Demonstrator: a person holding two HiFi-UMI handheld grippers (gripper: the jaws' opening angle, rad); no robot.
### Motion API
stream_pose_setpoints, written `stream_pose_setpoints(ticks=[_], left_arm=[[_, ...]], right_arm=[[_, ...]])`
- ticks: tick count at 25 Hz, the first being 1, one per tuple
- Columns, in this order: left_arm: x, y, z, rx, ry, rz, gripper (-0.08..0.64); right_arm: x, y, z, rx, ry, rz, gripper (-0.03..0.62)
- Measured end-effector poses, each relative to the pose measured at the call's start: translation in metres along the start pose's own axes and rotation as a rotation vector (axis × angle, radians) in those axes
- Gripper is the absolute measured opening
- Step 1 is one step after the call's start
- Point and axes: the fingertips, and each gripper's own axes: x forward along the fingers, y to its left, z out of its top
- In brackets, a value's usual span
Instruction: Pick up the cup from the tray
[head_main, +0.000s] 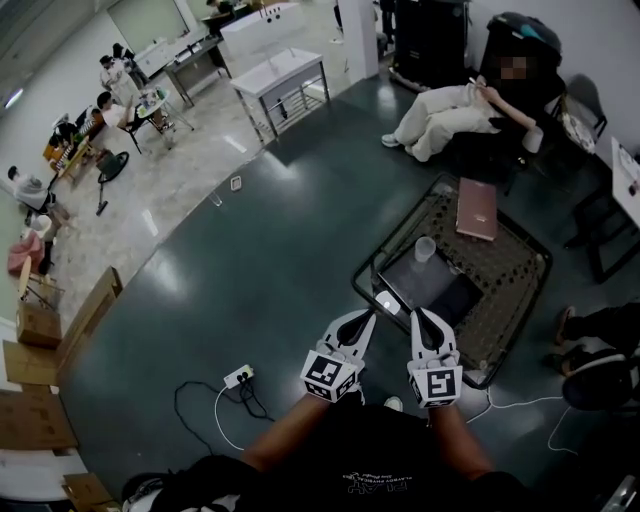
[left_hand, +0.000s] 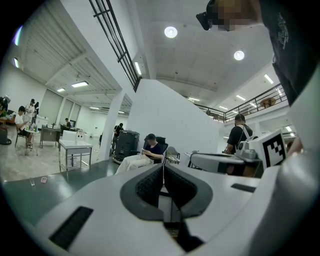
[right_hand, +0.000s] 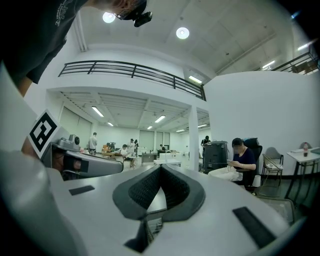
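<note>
A clear plastic cup (head_main: 425, 248) stands upright at the far edge of a dark tray (head_main: 440, 292) on a low mesh-topped table (head_main: 510, 275). A small white object (head_main: 388, 300) lies at the tray's near left corner. My left gripper (head_main: 367, 316) and right gripper (head_main: 419, 315) hang side by side just short of the table's near edge, well short of the cup. Both are shut with nothing between the pads. In the left gripper view the pads (left_hand: 150, 185) meet in a thin line. The pads (right_hand: 172, 187) touch in the right gripper view too. Neither gripper view shows the cup.
A pink notebook (head_main: 477, 208) lies on the table's far side. A power strip (head_main: 238, 377) with cables is on the floor to my left. A seated person (head_main: 450, 115) is beyond the table, and a chair (head_main: 600, 375) stands at the right.
</note>
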Motion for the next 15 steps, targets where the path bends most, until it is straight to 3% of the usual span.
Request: stream_pose_setpoints(ticks=[9, 15], left_arm=[[0.017, 0.045, 0.005, 0.008, 0.005, -0.065, 0.011], [0.031, 0.057, 0.001, -0.036, 0.008, -0.090, 0.011]], right_arm=[[0.041, 0.002, 0.001, -0.008, 0.015, -0.071, -0.003], [0.048, 0.003, -0.010, 0.001, 0.050, -0.096, -0.003]])
